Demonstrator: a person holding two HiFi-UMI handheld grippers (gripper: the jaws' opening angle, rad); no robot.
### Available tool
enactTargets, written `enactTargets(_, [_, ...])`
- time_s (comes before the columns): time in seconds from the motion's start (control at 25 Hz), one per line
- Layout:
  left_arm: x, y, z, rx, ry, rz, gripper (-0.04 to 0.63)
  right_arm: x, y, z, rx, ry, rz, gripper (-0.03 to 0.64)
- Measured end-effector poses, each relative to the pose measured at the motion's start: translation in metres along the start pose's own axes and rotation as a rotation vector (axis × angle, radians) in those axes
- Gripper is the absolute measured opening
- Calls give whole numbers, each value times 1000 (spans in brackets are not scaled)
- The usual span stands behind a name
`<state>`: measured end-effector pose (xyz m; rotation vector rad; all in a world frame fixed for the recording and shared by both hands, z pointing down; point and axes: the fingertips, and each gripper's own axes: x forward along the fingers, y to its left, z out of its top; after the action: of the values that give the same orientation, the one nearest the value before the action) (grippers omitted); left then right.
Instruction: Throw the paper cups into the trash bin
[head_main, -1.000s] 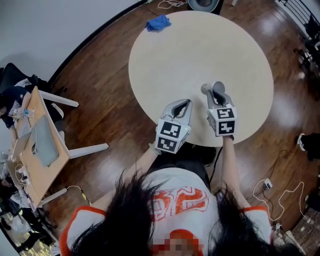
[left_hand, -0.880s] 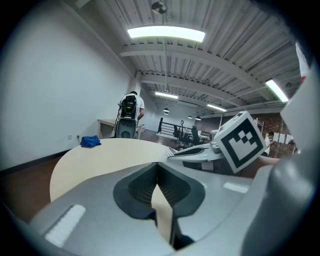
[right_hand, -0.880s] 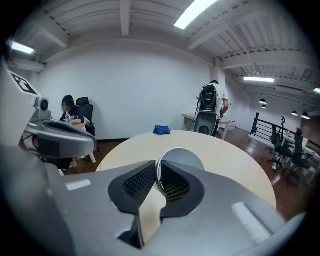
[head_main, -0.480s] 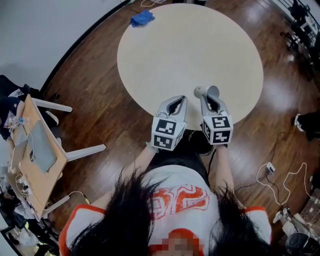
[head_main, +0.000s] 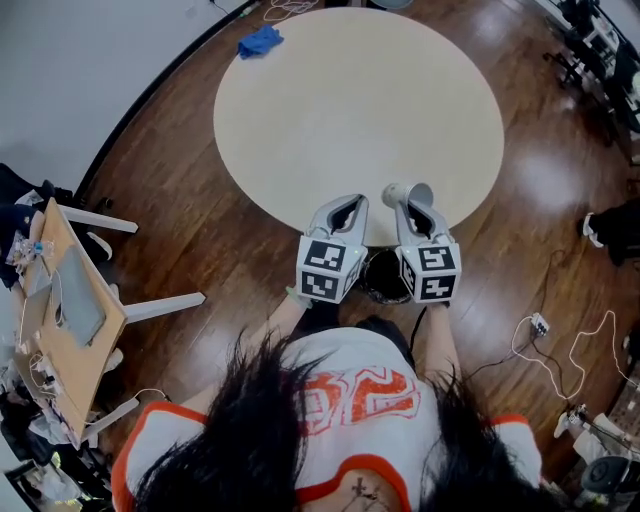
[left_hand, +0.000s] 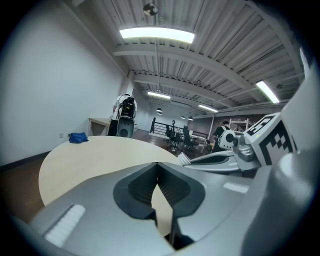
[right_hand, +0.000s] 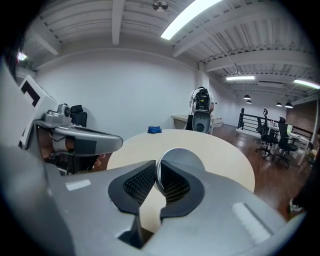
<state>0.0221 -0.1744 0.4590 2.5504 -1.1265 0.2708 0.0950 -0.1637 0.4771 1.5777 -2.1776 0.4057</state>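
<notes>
A dark bin (head_main: 383, 277) stood just below the table's (head_main: 350, 100) near edge. Over that edge, the left hand-held gripper (head_main: 350, 200) was pressed together, empty. The right hand-held gripper (head_main: 413, 203) pinched a paper cup (head_main: 400, 192) by its rim. A blue cloth (head_main: 260, 41) lay at the far edge.

The right gripper (right_hand: 155, 171) pinches a paper cup (right_hand: 186, 157).

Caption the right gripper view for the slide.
Right gripper pinches a paper cup by its rim over the round table, left gripper alongside.
</notes>
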Motion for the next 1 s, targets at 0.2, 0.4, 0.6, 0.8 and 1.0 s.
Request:
enactTargets(0.2, [-1,-35,-11,-23,-2,6,0,-35,-13,-23,8,5,-2,35])
enactTargets(0.4, [-2,-80,-24,-28,-23,26,0,-77,-32,-49,18,-5,1,35])
enactTargets(0.6, [-12,-119,-40,-24,-23,23,0,-113,-43,-75,38,-14,-6,35])
enactTargets(0.8, [-28,-149,-58,-24,-17,18,0,-140,-43,-99,39,0,-4,35])
enactTargets(1.0, [-38,-164,-62,-7,-20,5,0,-161,-44,-116,59,3,-34,35])
